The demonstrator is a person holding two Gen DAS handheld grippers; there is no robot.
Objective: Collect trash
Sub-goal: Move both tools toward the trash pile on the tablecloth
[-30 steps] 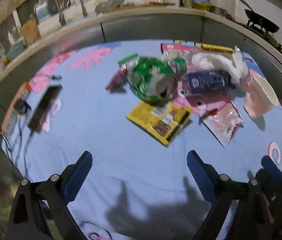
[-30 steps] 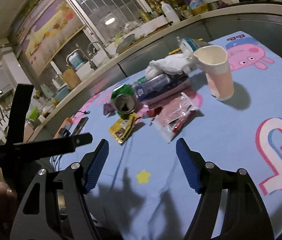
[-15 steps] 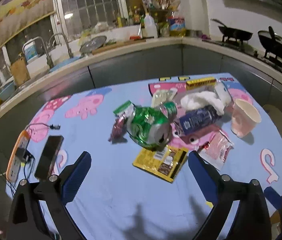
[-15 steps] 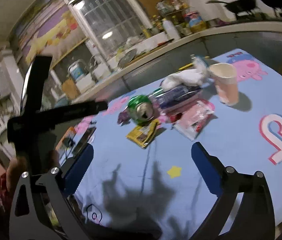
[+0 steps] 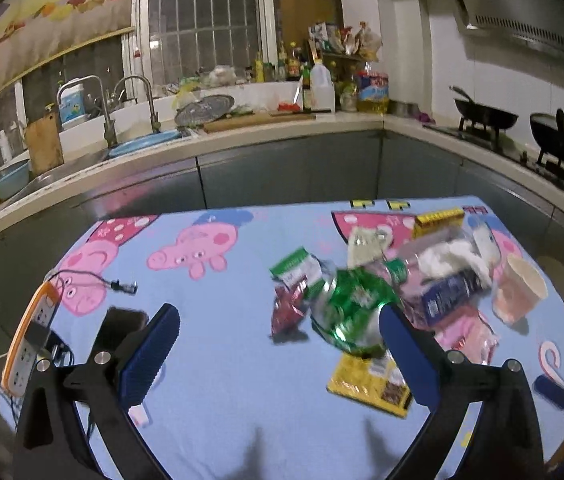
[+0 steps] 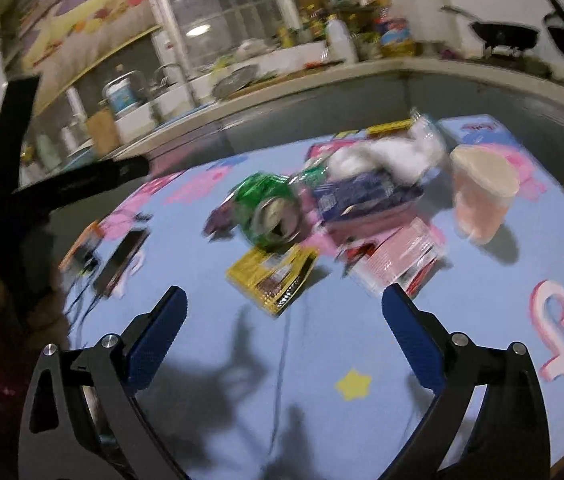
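From the left wrist, the left tongs [image 5: 277,344] stand wide with nothing between them, held above the near edge of the table [image 5: 217,400], which wears a blue cartoon-pig cloth. The trash lies heaped toward the far right corner: a crushed green can [image 5: 348,312] on its side, a yellow wrapper [image 5: 370,380] just nearer than it, a red packet [image 5: 288,308] to its left, a dark blue pouch [image 5: 450,292], white tissue [image 5: 454,258], and a pink paper cup [image 5: 520,290] beside the right edge. A phone [image 5: 119,326] and an orange power strip [image 5: 27,340] sit at the left edge, well apart from the heap and likely not trash. Against a second ago this view has tipped up: more of the kitchen counter shows and the heap sits lower in the picture. From the right wrist, blurred, the right tongs [image 6: 284,344] are spread as wide as they go and empty, where a second ago they stood narrower. The can [image 6: 271,212], wrapper [image 6: 273,274] and cup [image 6: 482,196] lie ahead near the table's middle and right edge. I judge both tongs are held back and open to choose a first piece; nothing is collected yet.
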